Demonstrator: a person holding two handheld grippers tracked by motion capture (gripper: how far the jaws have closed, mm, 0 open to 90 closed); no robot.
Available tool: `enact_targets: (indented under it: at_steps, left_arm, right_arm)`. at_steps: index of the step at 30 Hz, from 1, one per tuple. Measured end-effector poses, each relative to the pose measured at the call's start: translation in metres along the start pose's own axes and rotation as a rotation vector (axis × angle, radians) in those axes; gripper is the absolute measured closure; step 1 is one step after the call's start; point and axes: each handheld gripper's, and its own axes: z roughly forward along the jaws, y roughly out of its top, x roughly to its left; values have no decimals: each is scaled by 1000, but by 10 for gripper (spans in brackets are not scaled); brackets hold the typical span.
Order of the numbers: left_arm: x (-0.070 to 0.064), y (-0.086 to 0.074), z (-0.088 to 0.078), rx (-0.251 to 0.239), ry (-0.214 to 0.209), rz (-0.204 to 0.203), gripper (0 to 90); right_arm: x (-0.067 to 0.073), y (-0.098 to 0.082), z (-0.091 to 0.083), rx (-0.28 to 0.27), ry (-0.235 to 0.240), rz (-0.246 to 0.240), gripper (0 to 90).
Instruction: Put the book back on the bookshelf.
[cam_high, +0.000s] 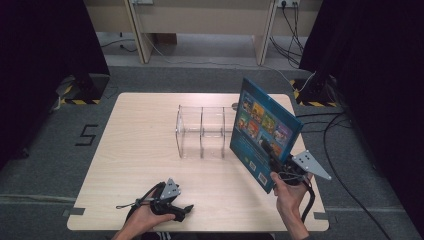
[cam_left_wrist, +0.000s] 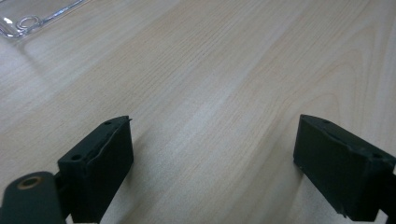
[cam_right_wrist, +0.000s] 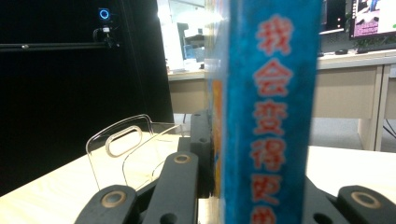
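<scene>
A blue picture book (cam_high: 262, 131) is held upright above the table's right side, with my right gripper (cam_high: 280, 167) shut on its lower edge. In the right gripper view the book's blue spine (cam_right_wrist: 271, 112) with red characters rises between the black jaws, which press on both covers. A clear plastic rack (cam_high: 202, 131) with dividers stands mid-table, just left of the book; its curved end plate (cam_right_wrist: 122, 144) appears beyond the jaws. My left gripper (cam_high: 181, 212) rests near the front edge, its jaws open over bare wood (cam_left_wrist: 210, 116), nothing between them.
The light wooden table (cam_high: 135, 150) has free room on its left half. A corner of the clear rack (cam_left_wrist: 28, 18) lies far ahead of the left jaws. Black curtains flank both sides; cables run on the floor (cam_high: 345, 150) at right.
</scene>
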Motion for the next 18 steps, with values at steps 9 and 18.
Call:
enact_targets:
  at_steps: [9,18]
  left_arm:
    - [0,0,0,0,1,0,109]
    - [0,0,0,1,0,0,108]
  right_arm:
    - [3,2,14,-3,-4,-9,827]
    - [2,2,31,-5,-22,-17,827]
